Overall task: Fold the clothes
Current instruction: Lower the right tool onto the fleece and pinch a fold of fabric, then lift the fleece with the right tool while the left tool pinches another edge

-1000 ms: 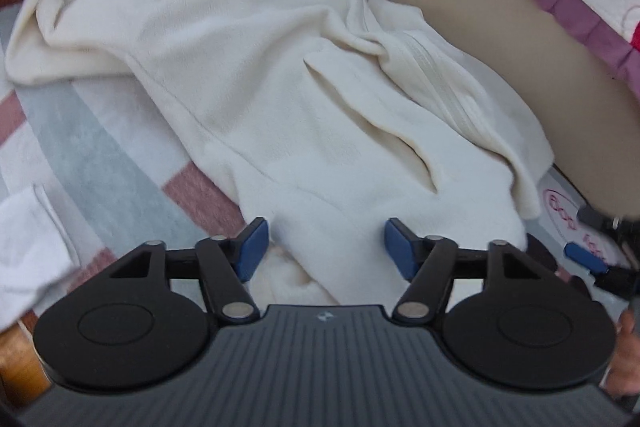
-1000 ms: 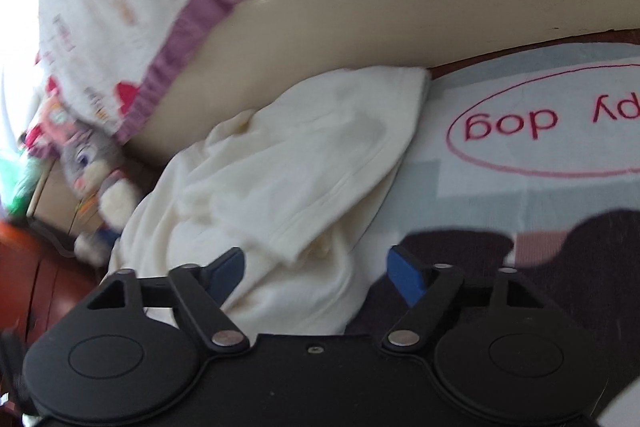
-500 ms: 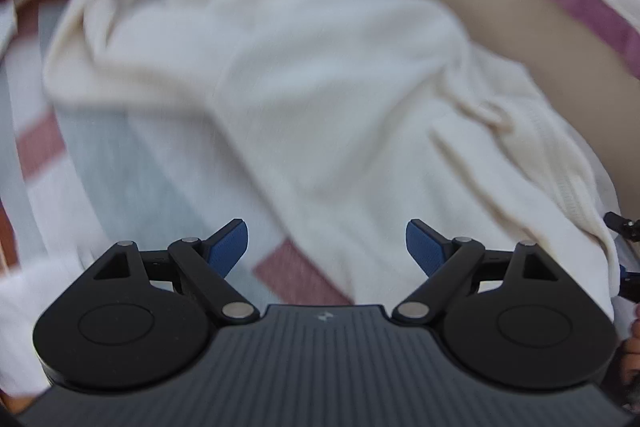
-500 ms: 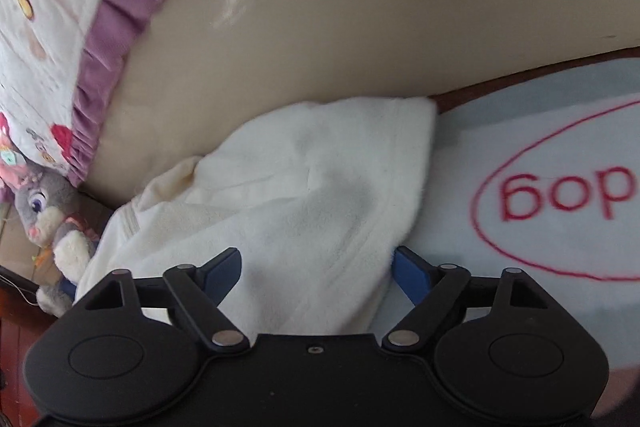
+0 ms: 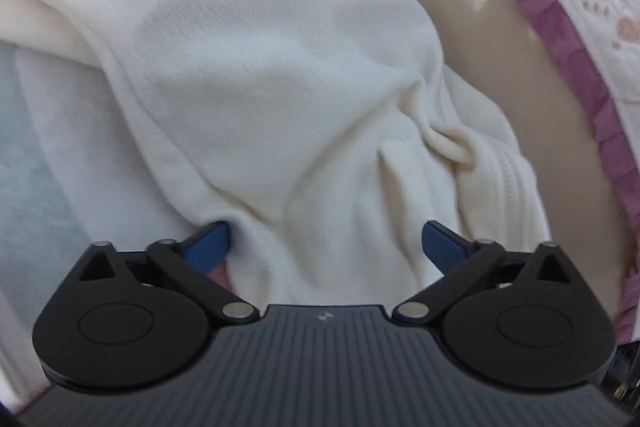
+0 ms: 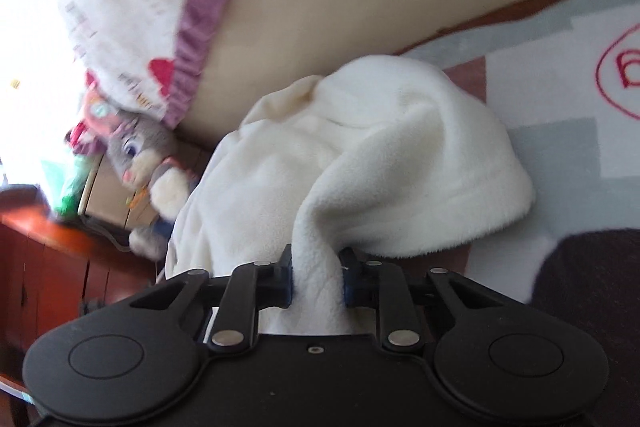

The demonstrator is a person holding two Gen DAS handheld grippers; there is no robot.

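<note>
A cream fleece garment point(image 5: 260, 67) lies crumpled on a patterned rug, up against the side of a bed. In the left wrist view my left gripper point(image 5: 323, 233) hangs low over it, jaws opening wide. Fleece fills the gap between its blue pads, the left pad tucked at a fold, and neither pad presses on it. In the right wrist view the same garment point(image 6: 400, 147) bunches into a ridge that runs into my right gripper point(image 6: 316, 267). Its jaws are closing and its pads pinch that ridge of fleece.
The beige bed side point(image 5: 500, 47) and a quilt with a purple frill point(image 5: 560, 27) bound the far edge. A grey plush rabbit point(image 6: 136, 155) sits by red-brown wooden furniture point(image 6: 48, 259). The rug point(image 6: 560, 107) with red lettering stretches right; a dark shape point(image 6: 592, 267) lies at lower right.
My left gripper moved in low over the garment and its jaws spread wider. My right gripper went from wide open to pinched on a ridge of fleece, which now lifts toward it.
</note>
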